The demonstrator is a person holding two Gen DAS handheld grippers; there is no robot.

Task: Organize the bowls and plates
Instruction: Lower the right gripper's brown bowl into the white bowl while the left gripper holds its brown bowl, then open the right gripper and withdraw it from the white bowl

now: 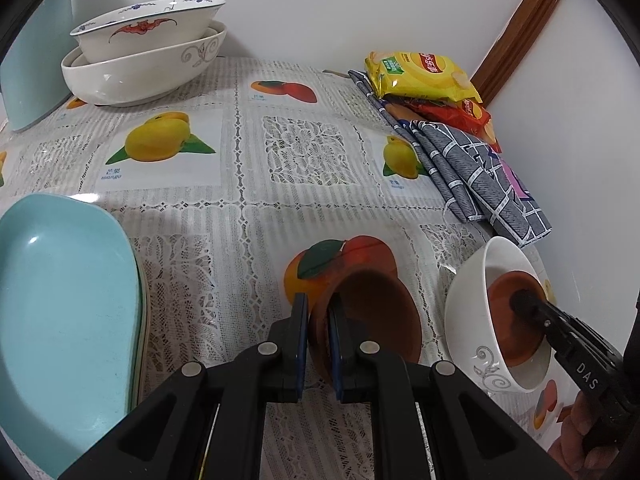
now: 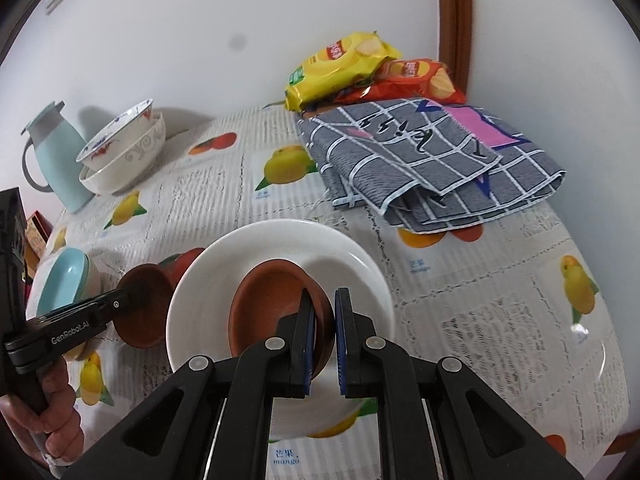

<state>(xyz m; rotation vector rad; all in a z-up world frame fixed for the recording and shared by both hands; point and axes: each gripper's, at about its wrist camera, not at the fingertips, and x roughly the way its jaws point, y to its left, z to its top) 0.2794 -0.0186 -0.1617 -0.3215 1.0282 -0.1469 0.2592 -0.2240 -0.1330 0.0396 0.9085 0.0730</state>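
Two brown bowls, one in each hand-held gripper

The left hand-held gripper (image 1: 318, 344) is clamped on a brown bowl's (image 1: 372, 316) rim above the tabletop (image 1: 240, 220). The right hand-held gripper (image 2: 324, 340) pinches a second brown bowl (image 2: 272, 304) inside the white bowl (image 2: 224, 280). Only the right wrist view shows the blue jug (image 2: 56, 152), far left; the turquoise plates (image 1: 60, 312) fill the left view.

left gripper (image 1: 318, 344): black linkage arms showing round silver rivets, blue pads lining the fingers, white "GenRobot.AI" lettering | right gripper (image 2: 324, 344): wearing the same black, silver and blue, "DAS" printed white | hands: bare skin showing beside the tablecloth (image 2: 480, 320)
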